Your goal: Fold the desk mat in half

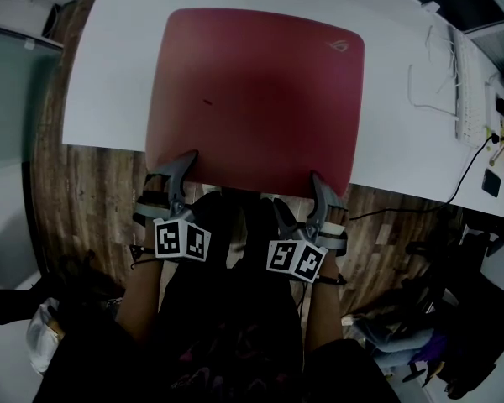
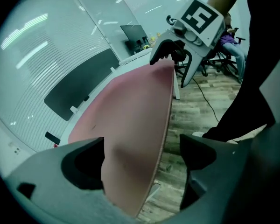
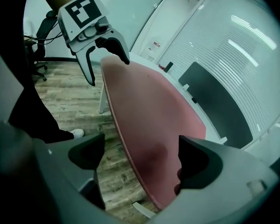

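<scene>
The flat dark red rubber desk mat [image 1: 256, 91] lies on the white desk [image 1: 109, 82], its near edge between your left tongs [image 1: 181, 164] and right tongs [image 1: 319, 187] — both wide open. Pinch too little edge and it could slip free.

The desk mat [image 1: 260, 91] is red, the table [image 1: 109, 82] white (floor [image 1: 92, 183] wood-grained brown).

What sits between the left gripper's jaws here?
The near edge of the red desk mat sits between the left gripper's open jaws, which are not clamped on it. The left gripper view shows this.
</scene>
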`<state>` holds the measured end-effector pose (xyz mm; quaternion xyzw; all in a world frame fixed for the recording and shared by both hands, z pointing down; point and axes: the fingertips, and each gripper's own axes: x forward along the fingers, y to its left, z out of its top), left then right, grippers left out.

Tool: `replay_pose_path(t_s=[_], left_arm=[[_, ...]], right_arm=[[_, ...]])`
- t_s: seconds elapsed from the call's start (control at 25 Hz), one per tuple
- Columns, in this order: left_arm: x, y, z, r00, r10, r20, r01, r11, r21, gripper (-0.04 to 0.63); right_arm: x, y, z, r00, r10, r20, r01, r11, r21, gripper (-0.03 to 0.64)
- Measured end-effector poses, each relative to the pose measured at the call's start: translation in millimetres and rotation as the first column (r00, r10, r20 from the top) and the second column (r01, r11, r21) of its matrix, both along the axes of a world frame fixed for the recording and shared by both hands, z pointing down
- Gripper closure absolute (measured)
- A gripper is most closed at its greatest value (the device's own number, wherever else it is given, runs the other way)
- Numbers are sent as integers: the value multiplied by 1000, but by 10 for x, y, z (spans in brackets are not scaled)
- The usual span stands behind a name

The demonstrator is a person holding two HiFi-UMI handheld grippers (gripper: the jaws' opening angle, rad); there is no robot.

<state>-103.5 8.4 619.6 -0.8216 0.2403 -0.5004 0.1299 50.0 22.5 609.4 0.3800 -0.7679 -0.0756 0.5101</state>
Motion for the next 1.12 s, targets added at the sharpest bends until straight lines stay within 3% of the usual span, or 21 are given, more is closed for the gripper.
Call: replay_pose_path(t_s=[0.24, 0.36, 0.68, 0.88, 1.12], left_arm=[[10, -173, -5, 997, -78, -1, 78, 996, 44, 130], [49, -140, -25, 999, -43, 11, 43, 998, 43, 159], [73, -12, -315, 998, -9, -70, 11, 999, 31, 266], [65, -26, -395, 998, 24, -58, -22, 999, 36, 316], [119, -86, -584, 994, 69, -80, -64, 997, 52, 439]], right_arm=[[25, -109, 11, 1000, 21, -10, -21, 999, 41, 157], [0, -133, -18, 1000, 23, 1, -23, 998, 53, 205], [-11, -38, -213, 999, -12, 44, 10, 998, 61, 292], [-66, -55, -344, 998, -47, 35, 44, 995, 85, 426], [-102, -113, -505, 993, -121, -2, 121, 988, 101, 538]])
